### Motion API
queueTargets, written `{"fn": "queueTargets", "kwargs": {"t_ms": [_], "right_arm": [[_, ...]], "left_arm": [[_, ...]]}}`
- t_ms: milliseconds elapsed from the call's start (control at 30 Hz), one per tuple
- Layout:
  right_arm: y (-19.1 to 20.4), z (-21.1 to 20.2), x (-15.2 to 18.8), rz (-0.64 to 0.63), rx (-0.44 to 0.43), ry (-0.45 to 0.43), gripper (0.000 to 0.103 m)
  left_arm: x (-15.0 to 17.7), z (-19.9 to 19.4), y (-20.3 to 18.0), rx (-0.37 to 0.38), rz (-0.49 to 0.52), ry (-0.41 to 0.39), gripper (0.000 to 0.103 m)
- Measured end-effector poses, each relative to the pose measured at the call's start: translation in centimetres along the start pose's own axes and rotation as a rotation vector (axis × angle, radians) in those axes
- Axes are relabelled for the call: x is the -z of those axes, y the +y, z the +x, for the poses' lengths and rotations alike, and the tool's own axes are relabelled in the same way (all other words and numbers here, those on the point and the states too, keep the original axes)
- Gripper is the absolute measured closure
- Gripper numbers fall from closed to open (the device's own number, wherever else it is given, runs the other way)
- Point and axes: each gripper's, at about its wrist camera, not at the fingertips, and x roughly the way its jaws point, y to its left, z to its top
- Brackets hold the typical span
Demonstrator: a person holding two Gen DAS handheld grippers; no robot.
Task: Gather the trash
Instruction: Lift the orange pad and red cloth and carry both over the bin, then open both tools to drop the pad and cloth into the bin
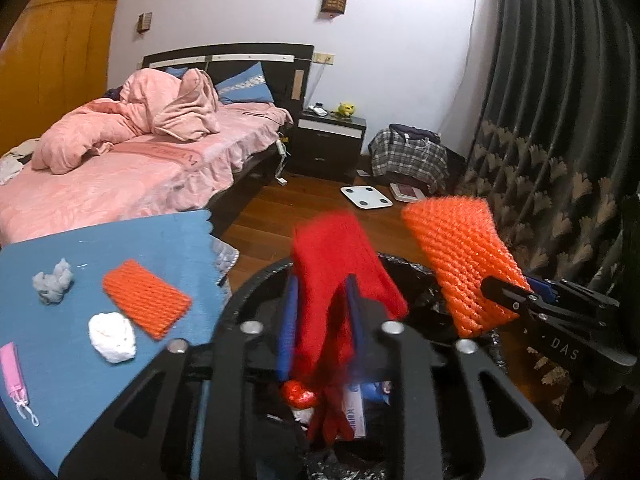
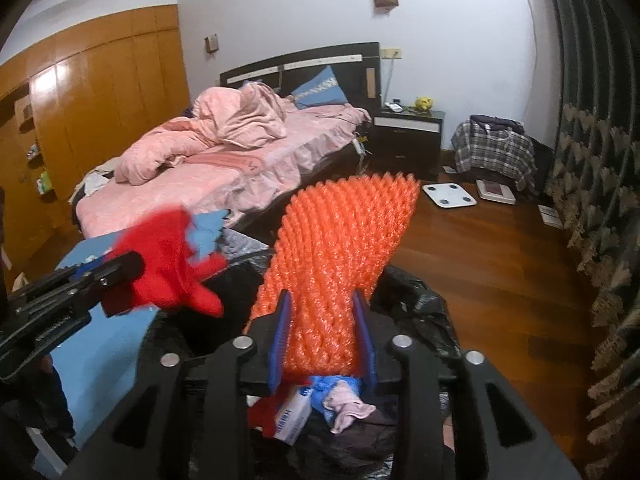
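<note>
My left gripper (image 1: 322,280) hangs over a black bag-lined bin (image 1: 424,280). A red cloth piece (image 1: 336,264) sits between its blue pads, blurred while the fingers look sharp, so the pads seem slack on it. My right gripper (image 2: 322,298) is shut on an orange foam net (image 2: 340,260), which stands up from its pads above the same bin (image 2: 420,304). Each gripper shows in the other view: the right gripper (image 1: 504,292) with its net (image 1: 460,264), the left gripper (image 2: 120,276) with the red piece (image 2: 168,264). The bin holds a box, red scraps and cloth.
A blue table (image 1: 60,240) at the left carries a second orange foam net (image 1: 146,298), a white crumpled wad (image 1: 112,336), a grey wad (image 1: 54,282) and a pink item (image 1: 14,372). A pink bed (image 1: 120,168), a nightstand (image 1: 328,140), a floor scale (image 1: 366,196) and dark curtains (image 1: 560,120) lie beyond.
</note>
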Motion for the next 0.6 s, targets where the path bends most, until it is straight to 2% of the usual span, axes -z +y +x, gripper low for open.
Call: {"fn": "queueTargets", "kwargs": {"t_ms": [100,133,167,233,267,333,467,600], "right_arm": [[-0.5,0.3,0.1,0.004,0.021,0.012,0.057],[-0.6,0.3,0.1,0.005,0.027,0.016,0.045],[-0.6,0.4,0.2,0.006,0.035,0.015,0.038],[-0.6,0.4,0.1,0.005,0.034,0.013,0.032],[-0.4,0.4,0.1,0.002,0.033,0.012,0.021],[0.3,0.2,0.0,-0.011,0.035,-0.003,0.010],[2.2,0.3,-0.1,-0.039,-0.009,-0.015,0.006],[4.9,0.8,-0.4,-0.057,-0.076,-0.019,0.006]], "left_arm": [[0.3,-0.1,0.3,-0.002,-0.003,0.000,0.059],[0.3,-0.2,0.4,-0.005,-0.006,-0.001,0.057],[0.4,-0.4,0.8,-0.012,-0.012,-0.003,0.052],[0.5,-0.9,1.7,-0.036,-0.022,-0.012,0.049],[0.5,-1.4,2.2,-0.052,-0.024,-0.017,0.044],[0.6,-2.2,3.1,-0.091,-0.026,-0.031,0.037],[1.1,-4.2,5.8,-0.173,-0.050,-0.047,0.023],[2.1,-6.5,8.5,-0.251,-0.073,-0.061,0.017]]}}
